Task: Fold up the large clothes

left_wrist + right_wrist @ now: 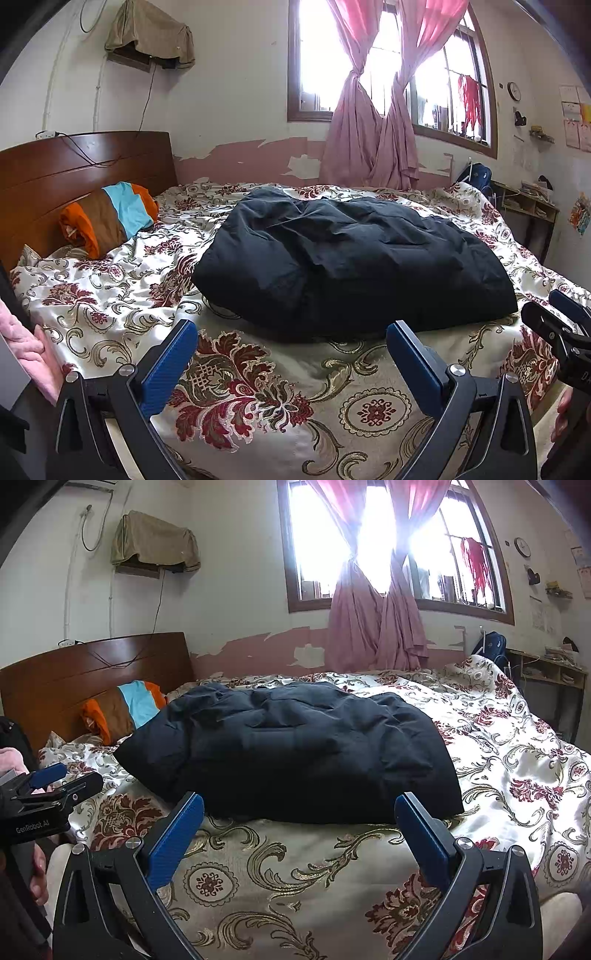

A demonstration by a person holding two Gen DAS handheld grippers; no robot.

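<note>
The dark padded garment lies on the bed straight ahead of both grippers, as a thick, puffy, roughly rectangular bundle with creased top layers. Its long axis runs crosswise to the way the grippers point, from the headboard side off to the left across to the window side on the right. Its near edge is a rounded, doubled-over rim facing the grippers.

The left gripper has its jaws spread wide and holds nothing; the near edge of the garment sits just beyond its fingertips, and the bundle's left end, near the striped pillow, lies ahead and to the left of it. The right gripper is likewise wide open and empty, with the garment's near edge just past its tips and the bundle's right corner ahead and slightly right of its right finger. In the left wrist view the right gripper shows at the right margin, level with the left one, so the two stand side by side at about the same reach from the near edge; neither is clearly nearer. Each is closer to its own end of the bundle.

The bundle's compact shape would fit a coat already folded down and released, or one partly folded with another fold across the long axis still due; the pictures do not settle which. Any grasp on it would have to close over a thick, springy, slippery edge against the satin floral bedspread.
</note>
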